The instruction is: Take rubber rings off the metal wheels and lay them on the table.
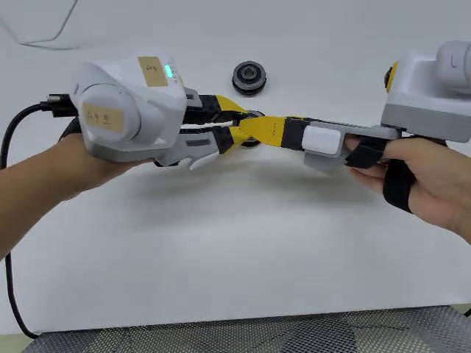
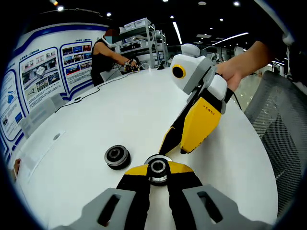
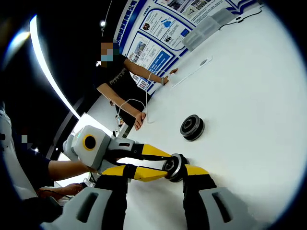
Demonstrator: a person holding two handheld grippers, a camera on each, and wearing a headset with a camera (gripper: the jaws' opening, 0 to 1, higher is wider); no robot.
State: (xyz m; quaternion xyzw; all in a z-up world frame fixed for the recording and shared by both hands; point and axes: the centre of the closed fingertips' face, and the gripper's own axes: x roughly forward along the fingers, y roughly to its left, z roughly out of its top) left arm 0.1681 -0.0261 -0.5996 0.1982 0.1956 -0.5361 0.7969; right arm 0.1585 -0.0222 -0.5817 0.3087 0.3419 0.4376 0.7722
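Metal wheel point(image 2: 159, 170): round, silver rim, dark centre.

Left gripper point(image 2: 158, 167), right gripper point(image 3: 176, 168) (both clamped)

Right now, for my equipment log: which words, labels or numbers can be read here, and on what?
"KEN", further letters unclear: on the yellow finger of the right gripper.
Two tan tape labels on the left gripper: handwriting, too blurred to read.
Wall posters: print too small to read.
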